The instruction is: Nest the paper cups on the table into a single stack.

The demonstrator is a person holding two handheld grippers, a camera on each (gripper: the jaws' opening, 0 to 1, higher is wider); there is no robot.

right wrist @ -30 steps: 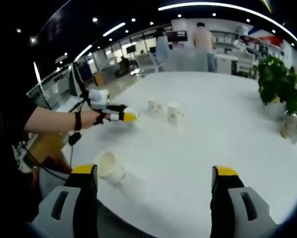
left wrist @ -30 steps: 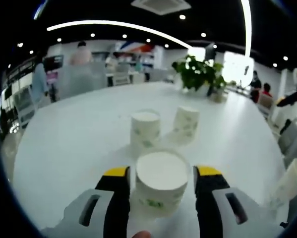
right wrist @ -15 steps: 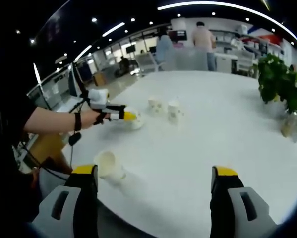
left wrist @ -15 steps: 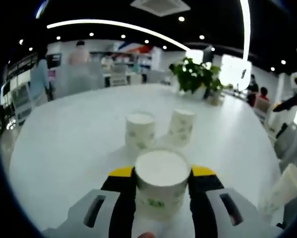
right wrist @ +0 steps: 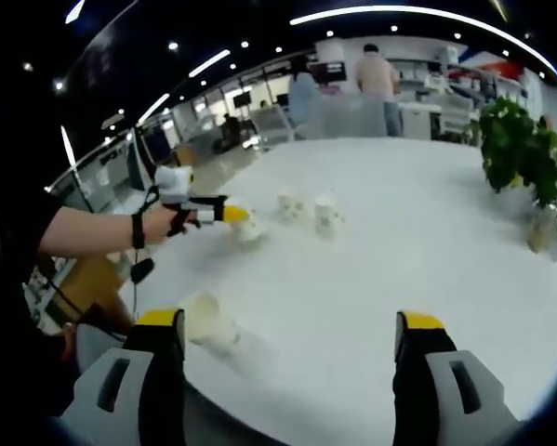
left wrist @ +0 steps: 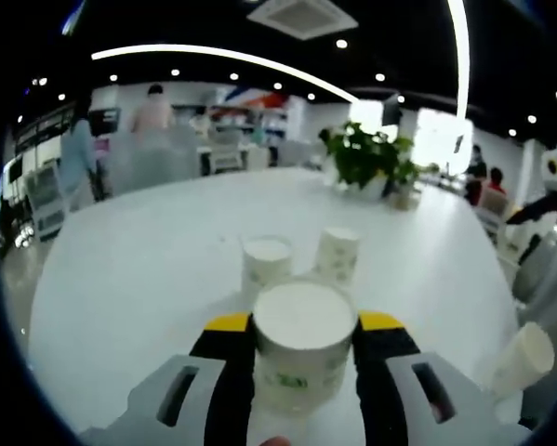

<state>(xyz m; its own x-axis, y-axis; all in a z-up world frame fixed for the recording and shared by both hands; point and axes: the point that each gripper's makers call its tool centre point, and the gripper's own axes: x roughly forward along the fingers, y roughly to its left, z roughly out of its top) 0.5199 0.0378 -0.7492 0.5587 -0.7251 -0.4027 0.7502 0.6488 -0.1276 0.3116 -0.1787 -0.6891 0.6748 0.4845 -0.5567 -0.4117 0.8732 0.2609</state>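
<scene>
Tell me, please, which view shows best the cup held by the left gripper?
The left gripper view: the held cup sits close, between the left gripper jaws. In the right gripper view it is small and far.

I see a large white table (left wrist: 129, 269) in an open office; a dark ceiling carries a curved light strip (left wrist: 213, 58) and small spotlights; a leafy potted plant (right wrist: 524, 158) stands at the table's far side; people (right wrist: 382, 79) stand by desks behind; a bright window (left wrist: 441, 130) glows beyond.
</scene>
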